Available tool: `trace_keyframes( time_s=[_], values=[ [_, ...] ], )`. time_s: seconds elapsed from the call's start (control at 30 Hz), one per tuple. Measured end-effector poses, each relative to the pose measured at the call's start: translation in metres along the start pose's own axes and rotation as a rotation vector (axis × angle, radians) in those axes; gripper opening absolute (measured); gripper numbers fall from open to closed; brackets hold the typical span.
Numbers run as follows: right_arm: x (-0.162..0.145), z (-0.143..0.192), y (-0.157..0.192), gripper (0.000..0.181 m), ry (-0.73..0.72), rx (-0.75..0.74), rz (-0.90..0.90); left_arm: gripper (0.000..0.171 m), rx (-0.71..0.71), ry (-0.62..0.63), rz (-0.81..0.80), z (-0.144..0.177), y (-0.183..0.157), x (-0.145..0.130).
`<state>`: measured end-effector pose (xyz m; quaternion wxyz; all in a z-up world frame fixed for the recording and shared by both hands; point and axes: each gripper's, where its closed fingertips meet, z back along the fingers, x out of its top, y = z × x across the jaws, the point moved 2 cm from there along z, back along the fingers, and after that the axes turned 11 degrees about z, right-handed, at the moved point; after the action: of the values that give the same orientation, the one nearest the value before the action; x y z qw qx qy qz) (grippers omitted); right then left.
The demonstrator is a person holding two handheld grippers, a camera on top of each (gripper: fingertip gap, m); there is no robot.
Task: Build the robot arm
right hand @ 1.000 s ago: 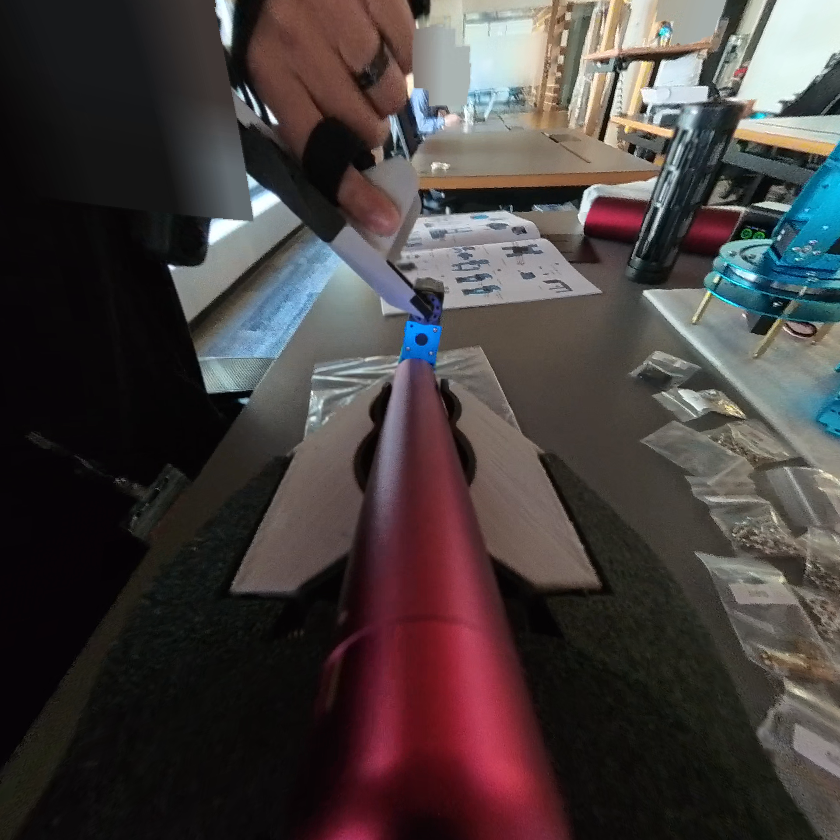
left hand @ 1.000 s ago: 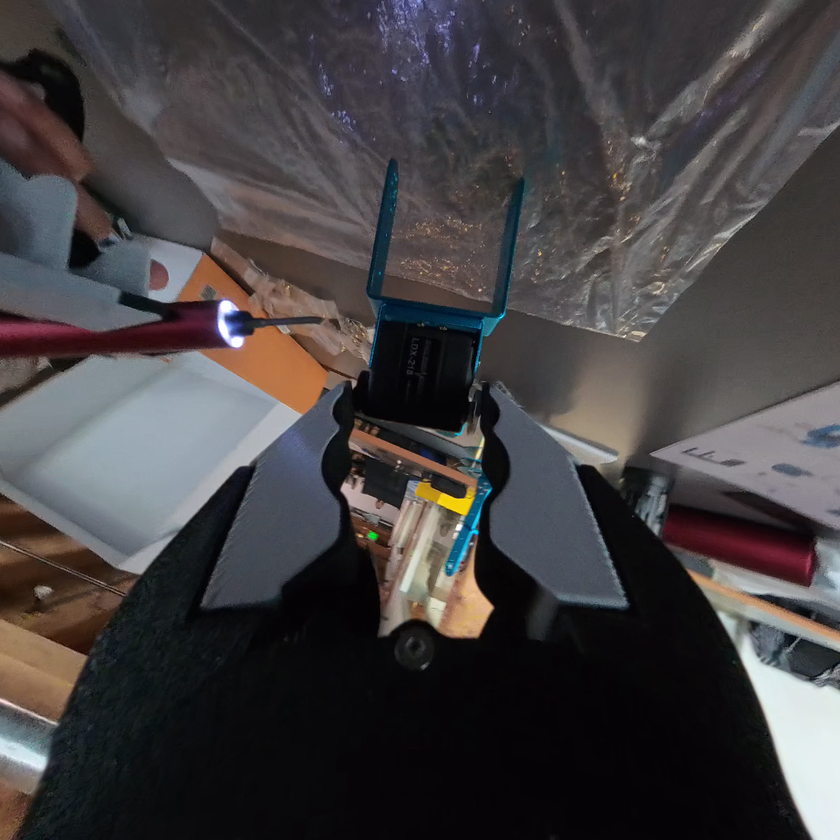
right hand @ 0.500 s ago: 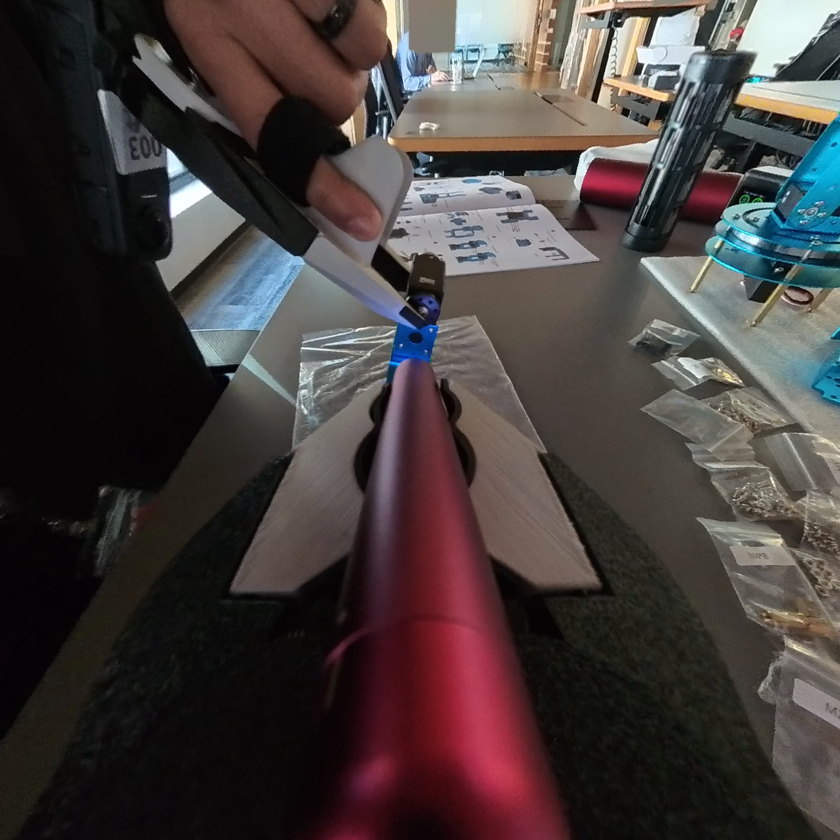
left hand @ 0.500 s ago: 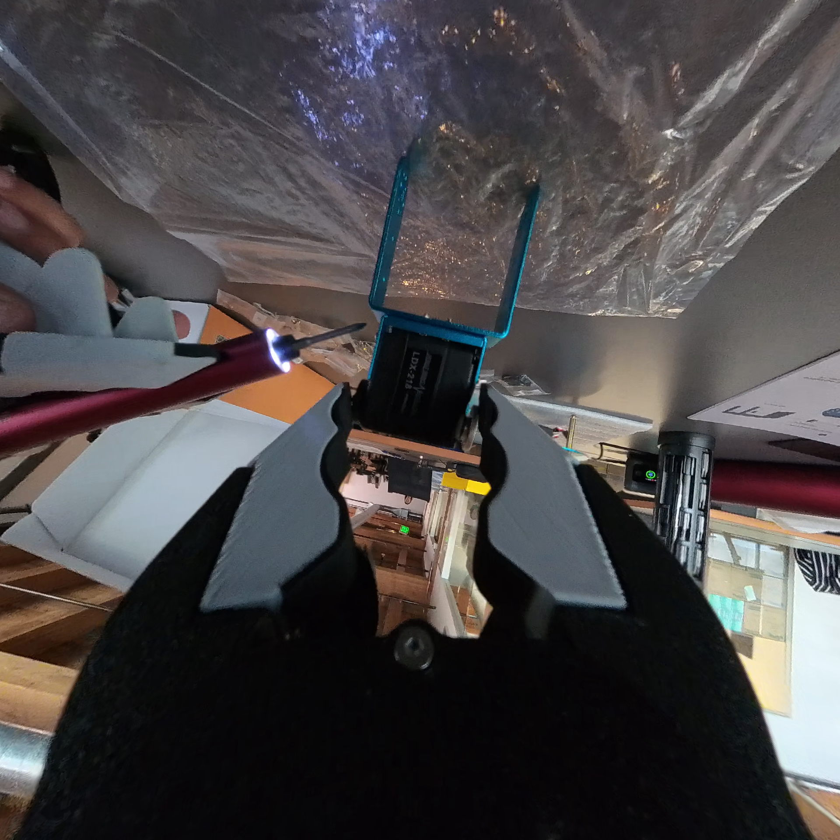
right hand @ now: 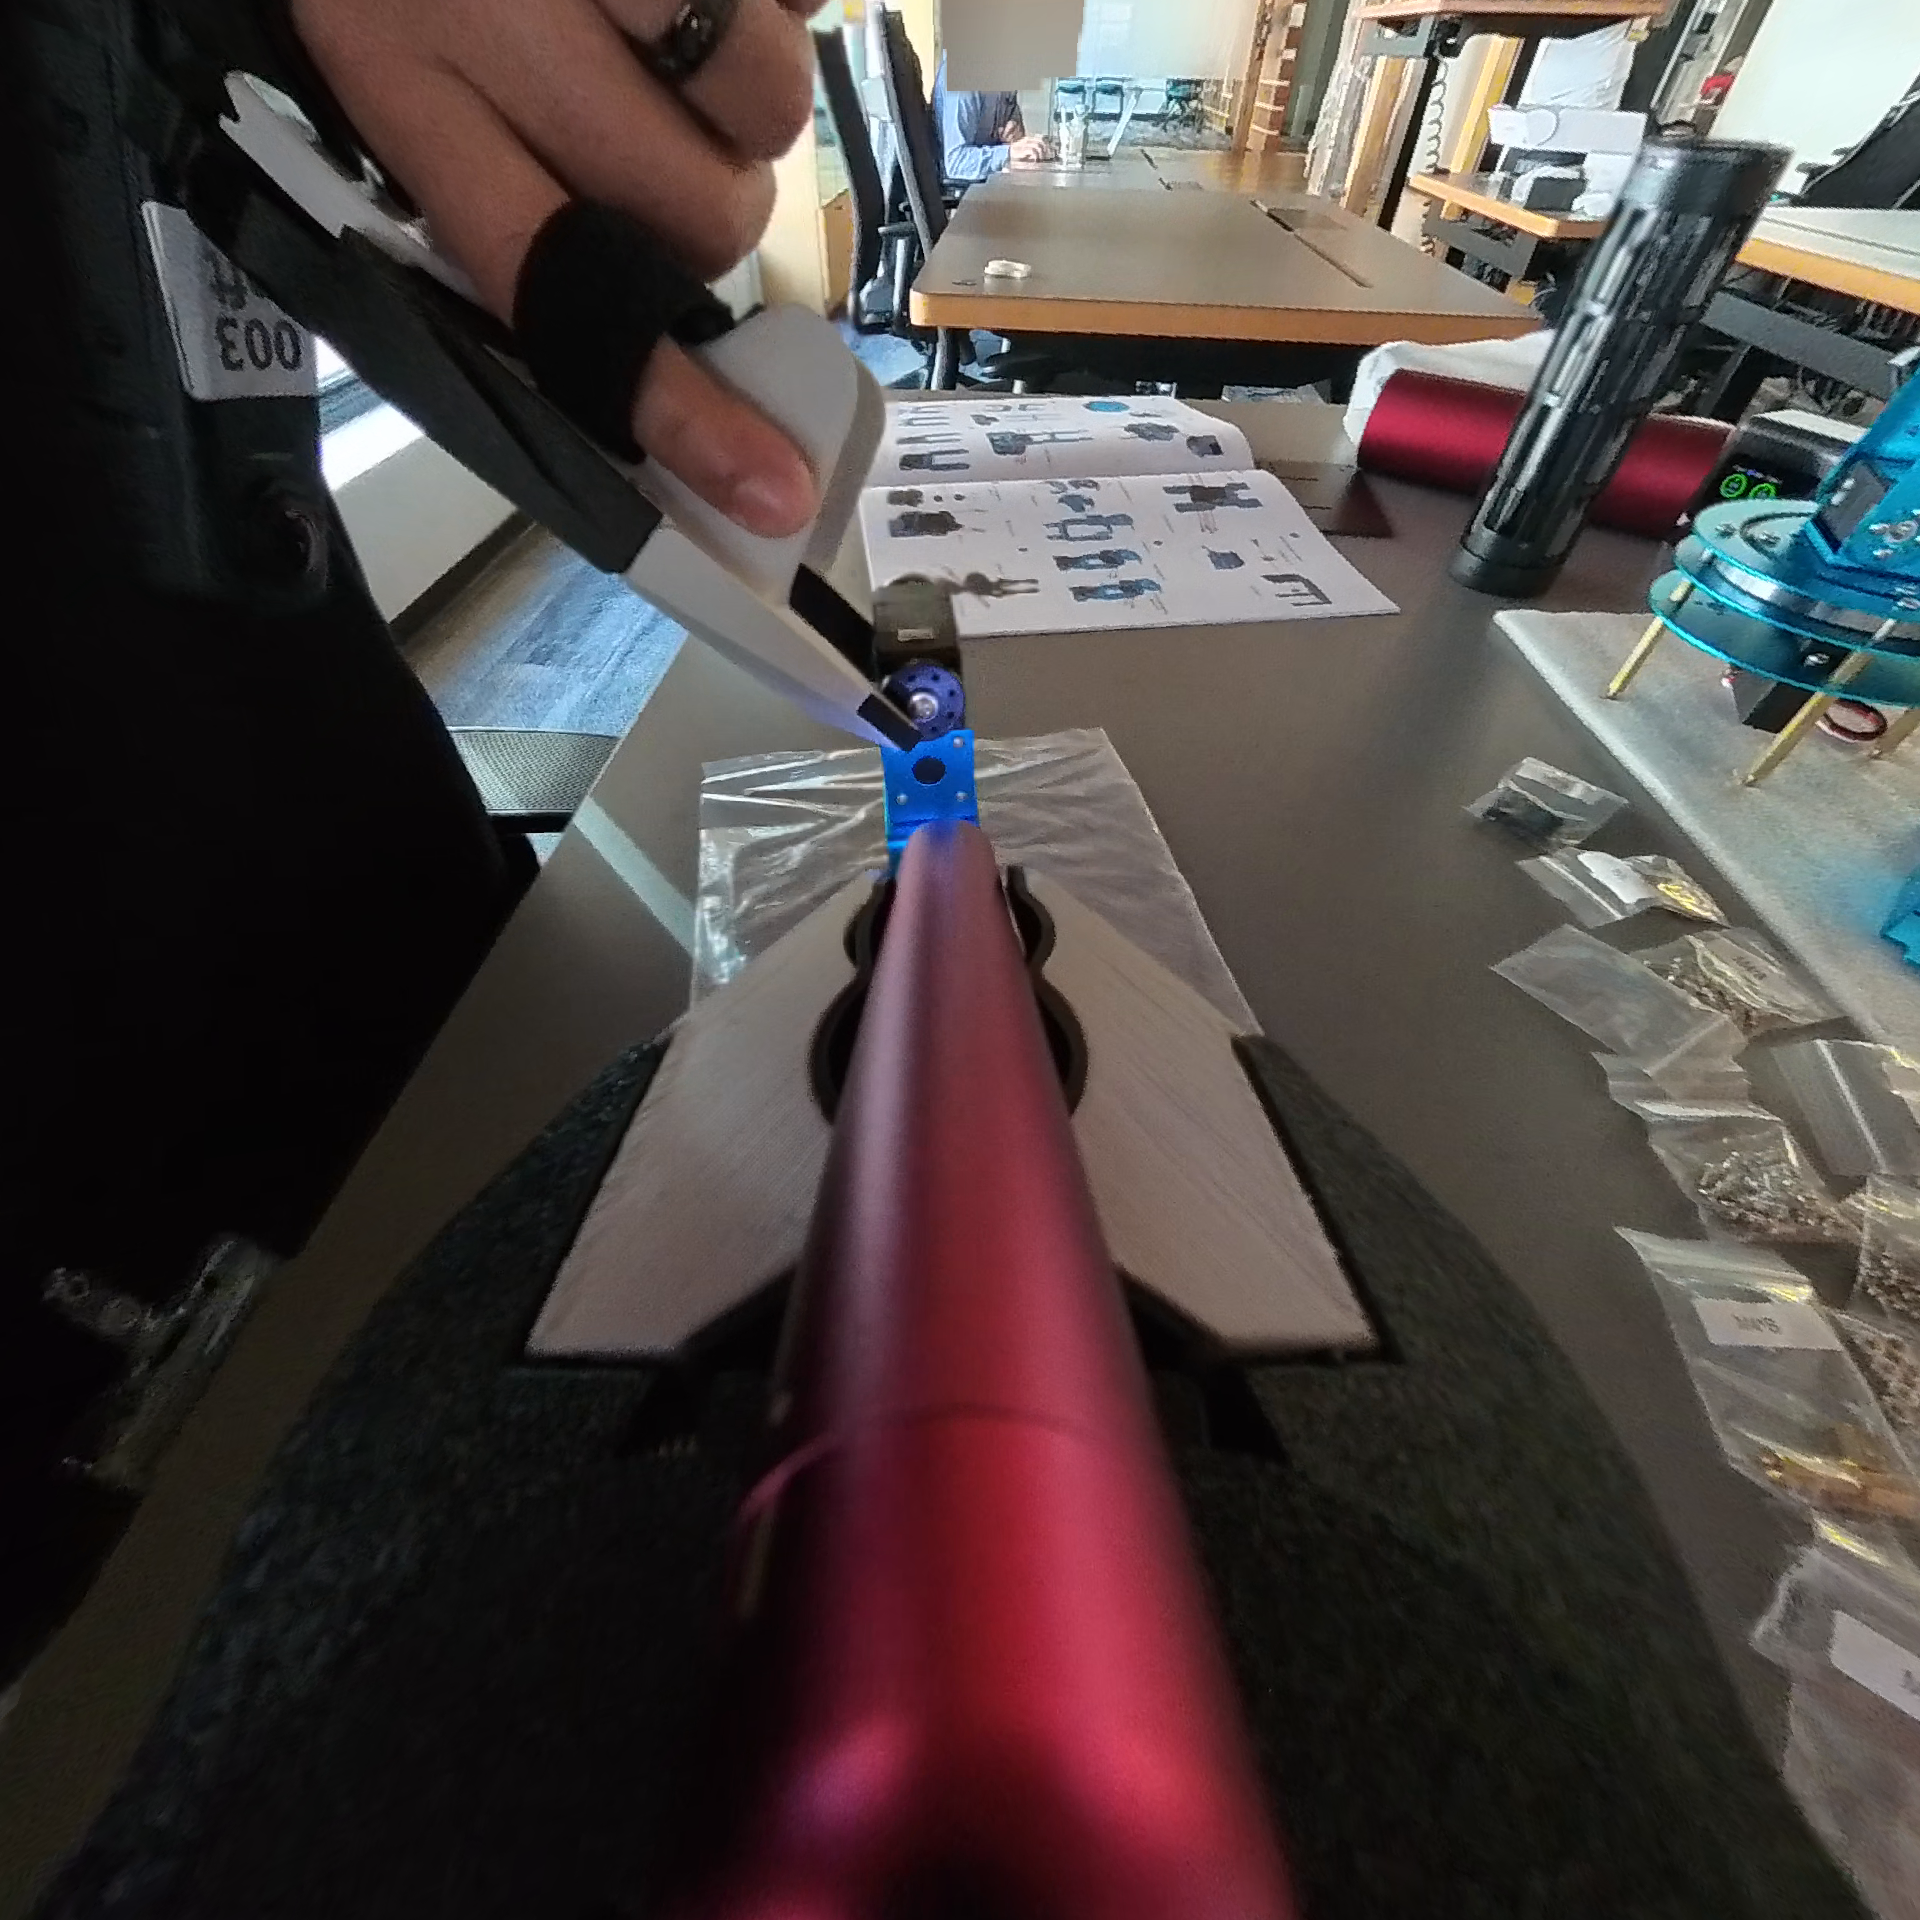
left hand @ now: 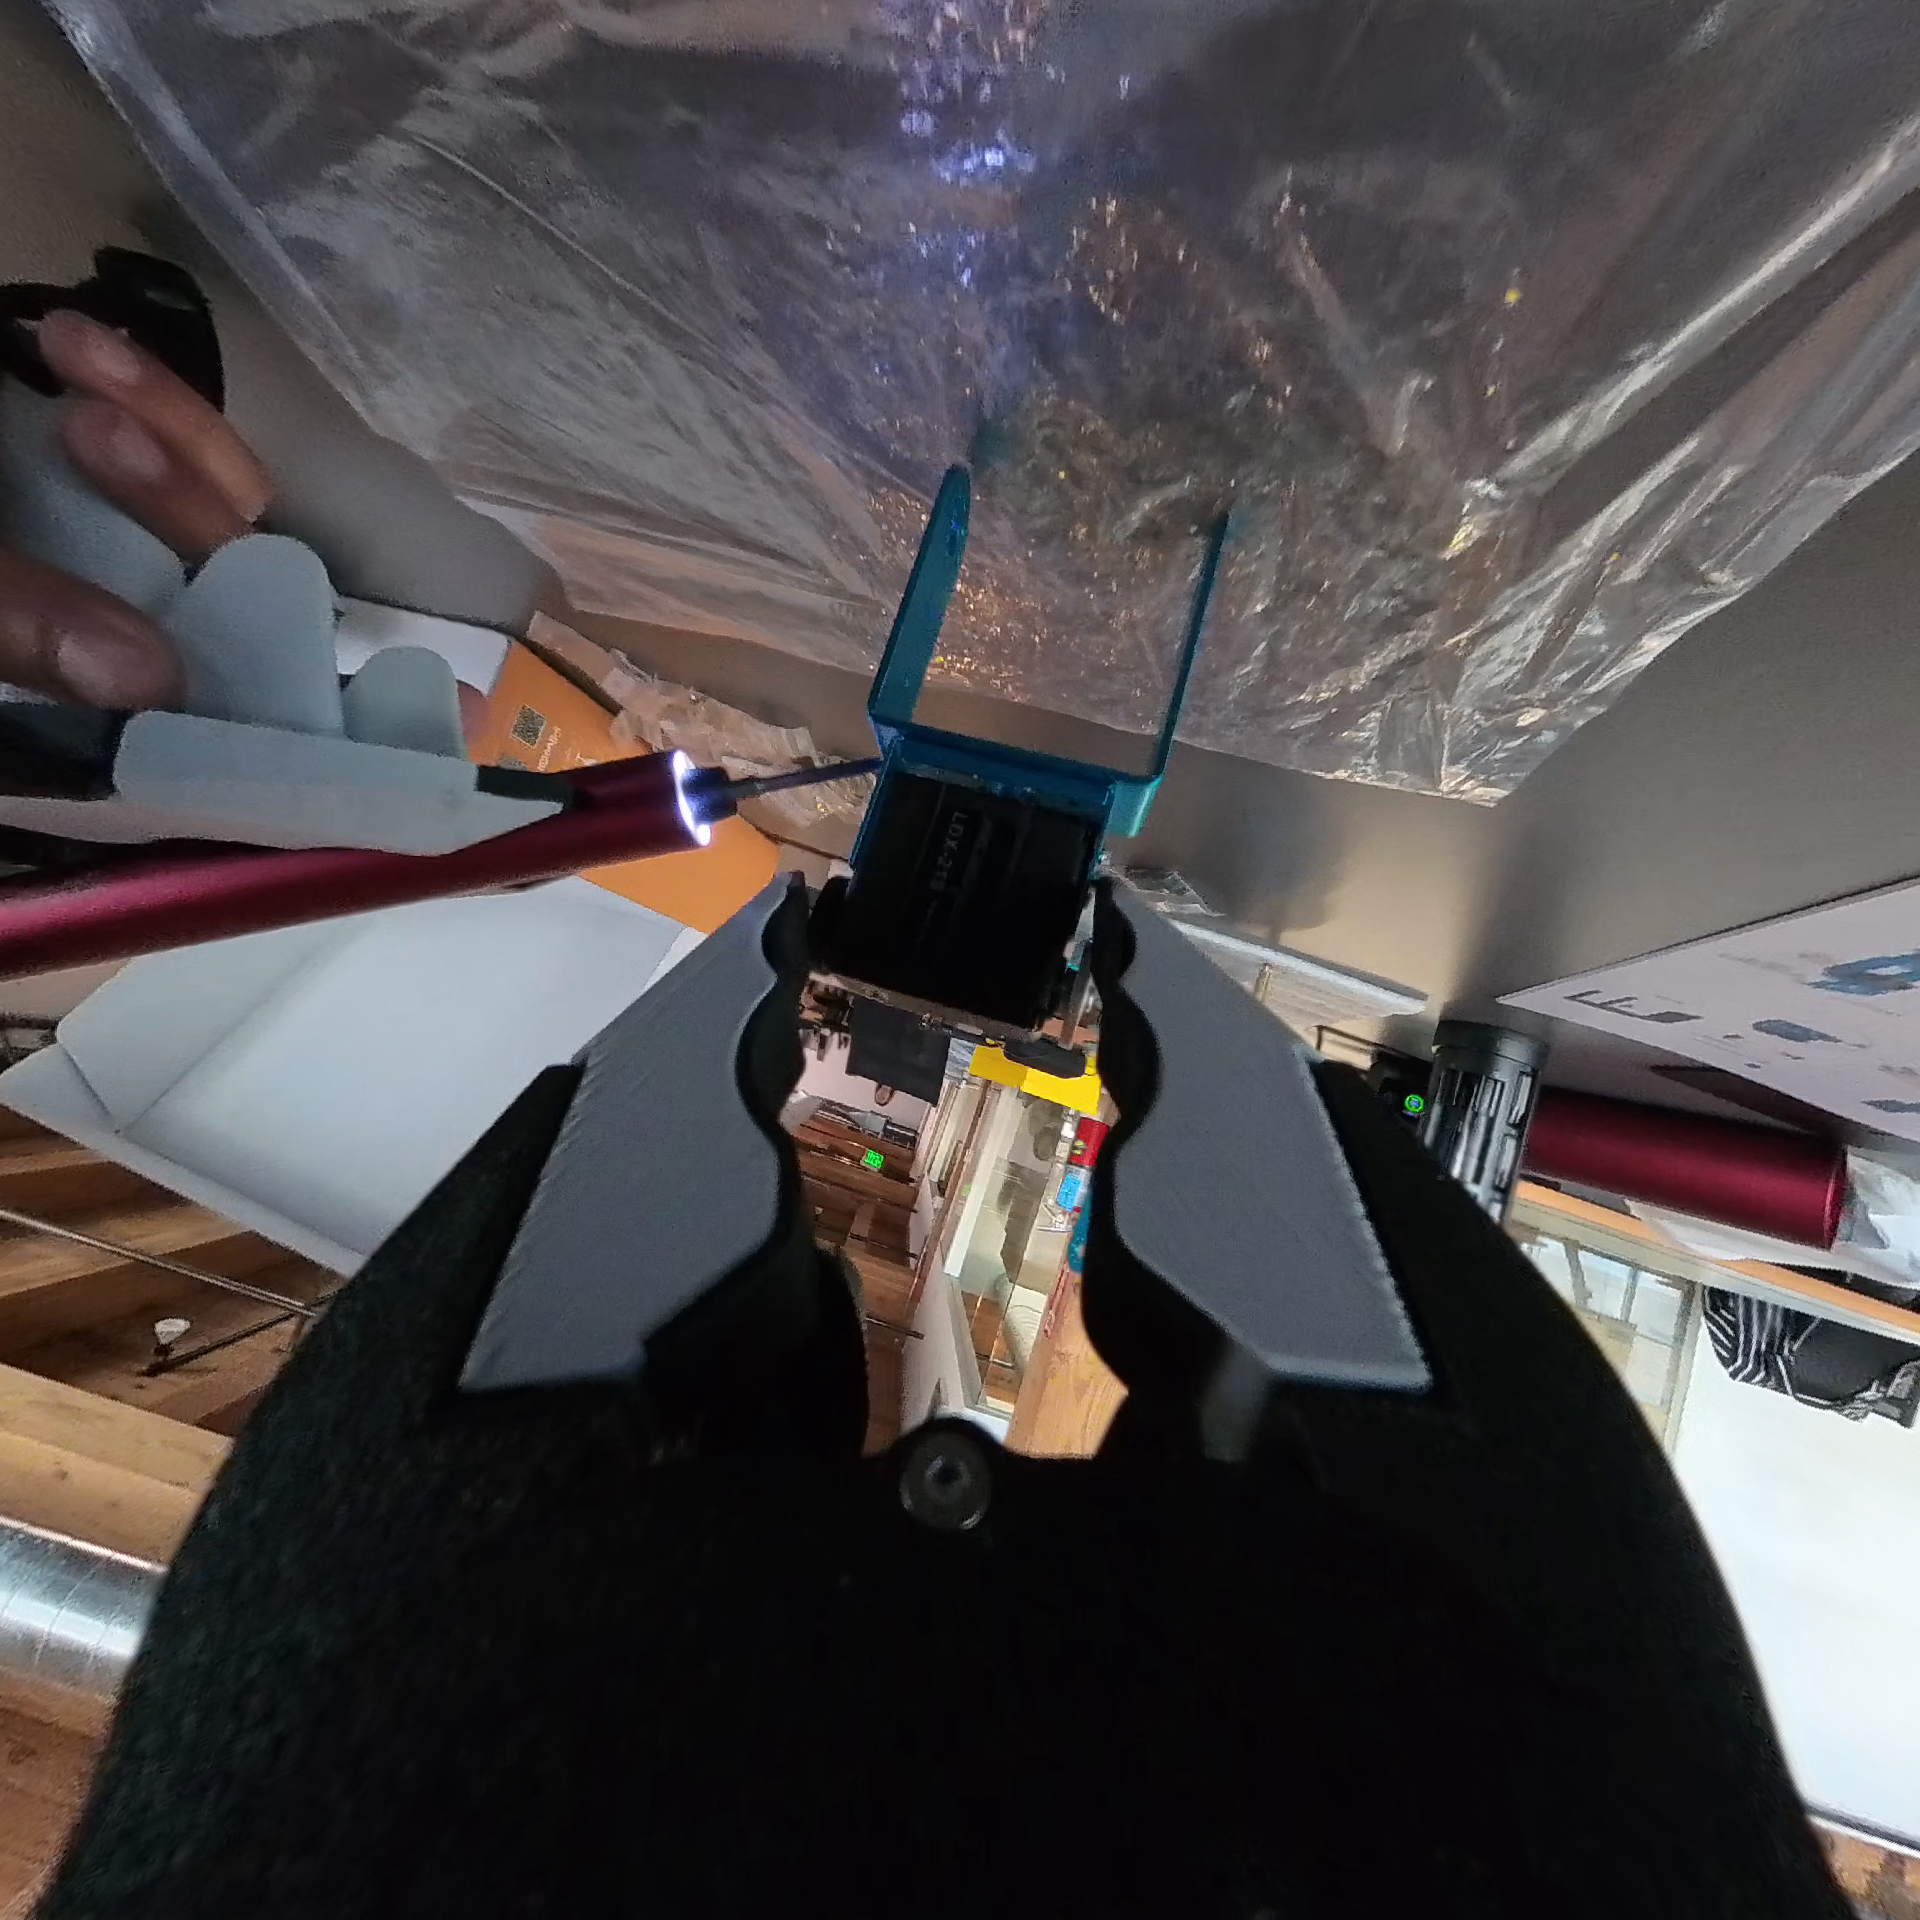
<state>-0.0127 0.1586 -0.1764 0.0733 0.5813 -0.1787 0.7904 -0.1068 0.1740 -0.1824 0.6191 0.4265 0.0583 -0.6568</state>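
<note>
My left gripper [left hand: 951, 914] is shut on a black servo [left hand: 966, 894] with a blue U-shaped bracket [left hand: 997, 774] on its far end. My right gripper [right hand: 945, 904] is shut on a red electric screwdriver [right hand: 956, 1247]. In the left wrist view the screwdriver [left hand: 364, 883] comes in from the left with its tip light on, and its bit touches the bracket's left side. In the right wrist view the blue bracket [right hand: 928, 790] sits just past the screwdriver's end, the servo [right hand: 914, 634] behind it, held above a clear plastic bag [right hand: 1081, 821].
An open instruction booklet [right hand: 1101, 520], a black cylinder [right hand: 1621, 364] and a red cylinder [right hand: 1434, 436] lie farther back. Several small bags of screws [right hand: 1683, 997] and a teal robot base [right hand: 1797, 582] are on the right. A white box [left hand: 312, 1060] shows in the left wrist view.
The screwdriver has moved in toward the bracket; its bit, apart from it before, now touches the bracket's side. The servo and bracket have shifted and tilted a little in the left gripper's hold.
</note>
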Motion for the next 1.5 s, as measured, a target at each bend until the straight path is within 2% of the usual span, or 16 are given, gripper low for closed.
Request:
trace_keyframes(
  time_s=[0.03,0.2,0.4,0.47,0.63,0.73,0.9,1.03,1.13,1.17,1.2,1.33,1.43,1.5],
  values=[
    [0.001,-0.001,0.002,0.020,-0.002,0.008,0.004,0.053,0.005,-0.002,0.005,0.002,-0.001,0.003],
    [0.001,-0.003,0.005,0.020,0.017,0.002,0.026,0.055,0.022,0.010,0.039,0.003,0.002,0.005],
    [-0.002,-0.002,0.001,0.020,0.013,-0.001,-0.003,0.056,0.012,-0.003,0.205,0.001,0.005,-0.001],
    [-0.002,-0.002,0.001,0.022,0.008,0.005,-0.012,0.058,-0.008,-0.023,0.321,0.001,0.005,-0.003],
    [-0.004,-0.006,0.002,0.023,0.007,0.012,-0.025,0.066,-0.117,-0.143,0.733,0.006,0.002,-0.006],
    [-0.008,-0.011,0.003,0.023,0.037,0.015,-0.026,0.067,-0.207,-0.232,0.987,0.000,-0.009,0.005],
    [-0.014,-0.016,0.007,0.023,0.066,0.035,-0.030,0.056,-0.193,-0.286,1.114,-0.015,-0.025,0.026],
    [-0.021,-0.015,0.001,0.023,0.112,0.014,-0.030,0.055,-0.237,-0.326,1.230,-0.017,-0.030,0.034],
    [-0.019,-0.005,-0.009,0.022,0.100,-0.024,-0.054,0.056,-0.355,-0.465,1.560,-0.007,-0.015,0.041],
    [-0.018,-0.001,-0.013,0.022,0.095,-0.040,-0.062,0.060,-0.440,-0.524,1.660,-0.003,-0.012,0.049],
    [-0.017,0.002,-0.016,0.022,0.091,-0.050,-0.071,0.067,-0.512,-0.527,1.730,-0.005,-0.013,0.055],
    [-0.017,0.005,-0.017,0.022,0.081,-0.039,-0.105,0.070,-0.613,-0.531,1.852,-0.027,-0.014,0.065],
    [-0.021,0.004,-0.014,0.022,0.093,0.005,-0.147,0.069,-0.651,-0.499,1.831,-0.039,-0.022,0.070],
    [-0.024,0.004,-0.012,0.023,0.100,0.035,-0.188,0.057,-0.657,-0.530,1.817,-0.040,-0.021,0.074]
  ],
)
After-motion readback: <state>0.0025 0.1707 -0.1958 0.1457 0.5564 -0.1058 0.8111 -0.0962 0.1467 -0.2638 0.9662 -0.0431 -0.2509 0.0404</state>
